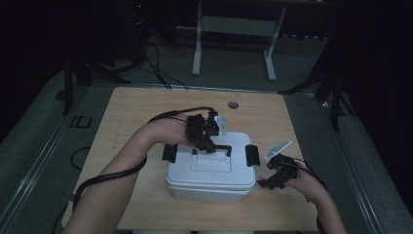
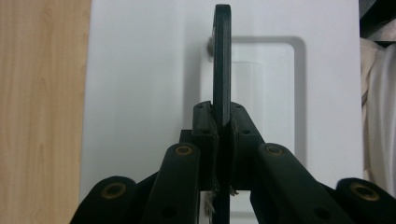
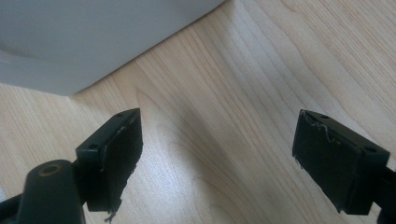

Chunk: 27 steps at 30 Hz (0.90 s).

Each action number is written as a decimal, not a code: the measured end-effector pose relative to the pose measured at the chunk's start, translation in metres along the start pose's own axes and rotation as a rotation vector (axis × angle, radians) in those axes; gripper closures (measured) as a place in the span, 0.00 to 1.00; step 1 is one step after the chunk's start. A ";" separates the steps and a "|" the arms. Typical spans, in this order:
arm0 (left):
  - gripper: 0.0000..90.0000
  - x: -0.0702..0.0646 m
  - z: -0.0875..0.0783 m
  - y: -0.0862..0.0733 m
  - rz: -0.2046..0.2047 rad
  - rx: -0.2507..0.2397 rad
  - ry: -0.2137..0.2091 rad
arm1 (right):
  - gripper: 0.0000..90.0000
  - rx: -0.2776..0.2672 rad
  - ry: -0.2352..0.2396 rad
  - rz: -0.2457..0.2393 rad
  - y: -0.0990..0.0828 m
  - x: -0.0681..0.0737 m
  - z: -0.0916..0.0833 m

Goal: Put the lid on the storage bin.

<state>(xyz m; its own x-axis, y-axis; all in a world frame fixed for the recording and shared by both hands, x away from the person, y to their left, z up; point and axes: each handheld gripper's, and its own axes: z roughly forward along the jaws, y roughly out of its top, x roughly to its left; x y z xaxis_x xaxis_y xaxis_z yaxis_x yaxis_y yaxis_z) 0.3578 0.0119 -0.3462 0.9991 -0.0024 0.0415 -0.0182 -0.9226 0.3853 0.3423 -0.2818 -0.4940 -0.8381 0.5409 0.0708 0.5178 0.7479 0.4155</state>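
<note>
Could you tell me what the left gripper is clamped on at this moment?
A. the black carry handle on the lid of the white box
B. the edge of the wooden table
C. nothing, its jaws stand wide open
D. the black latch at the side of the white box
A: in the left gripper view the left gripper has its pads pressed on both sides of the thin black carry handle, raised above the lid of the white box.

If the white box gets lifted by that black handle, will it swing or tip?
Probably hangs fairly level: the left gripper is shut on the black handle near mid-lid of the white box. The handle looks rigid but hinged, so some swing is likely. Weight is hard to judge, since the contents are hidden. The right gripper is open beside it.
</note>
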 end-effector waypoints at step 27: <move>0.46 0.004 0.020 -0.012 -0.074 0.012 0.084 | 0.17 -0.001 0.005 0.002 0.000 0.002 0.002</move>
<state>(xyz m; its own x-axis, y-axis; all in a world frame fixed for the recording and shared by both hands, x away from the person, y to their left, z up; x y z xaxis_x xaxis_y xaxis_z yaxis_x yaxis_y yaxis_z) 0.3627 0.0156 -0.3694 0.9911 0.0979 0.0906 0.0566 -0.9238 0.3786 0.3413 -0.2799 -0.4954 -0.8382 0.5400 0.0764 0.5189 0.7465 0.4166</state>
